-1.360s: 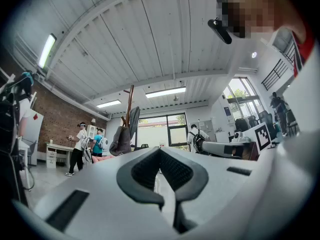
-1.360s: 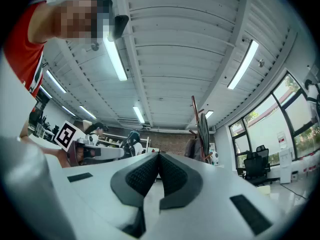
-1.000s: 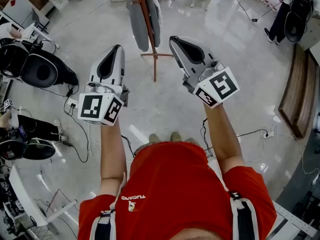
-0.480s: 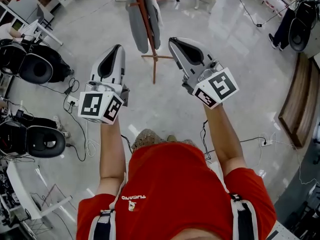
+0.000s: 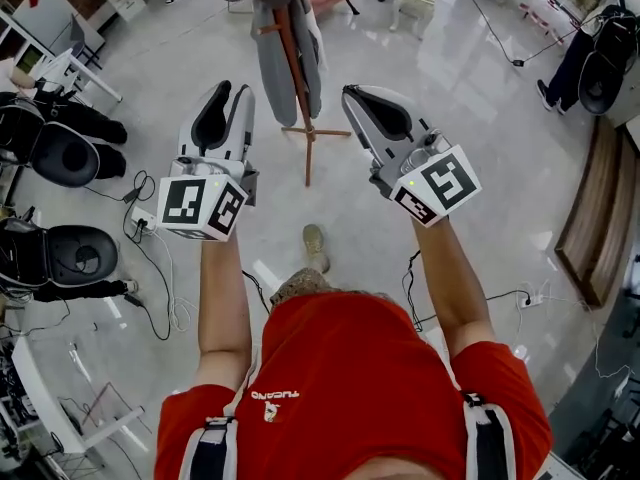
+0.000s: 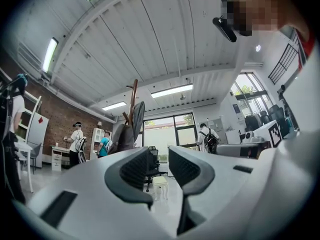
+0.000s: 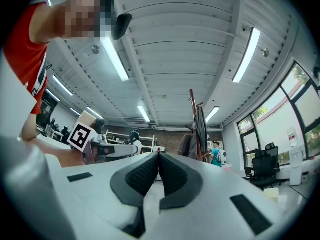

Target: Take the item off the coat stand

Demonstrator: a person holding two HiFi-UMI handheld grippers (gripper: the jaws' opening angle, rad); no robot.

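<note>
Head view: the left tool [image 5: 232, 89] is opening, empty; the right tool [image 5: 349, 90] is clenched, empty; a grey garment [image 5: 272, 60] hangs on the far coat stand [image 5: 304, 118].

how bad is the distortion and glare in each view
Head view: fisheye curves the room's edges, and the glossy floor shows pale light streaks. Left gripper view: heavy fisheye with black corners; the windows glare bright behind the coat stand. Right gripper view: same black corners; the ceiling strip lights are blown white.
</note>
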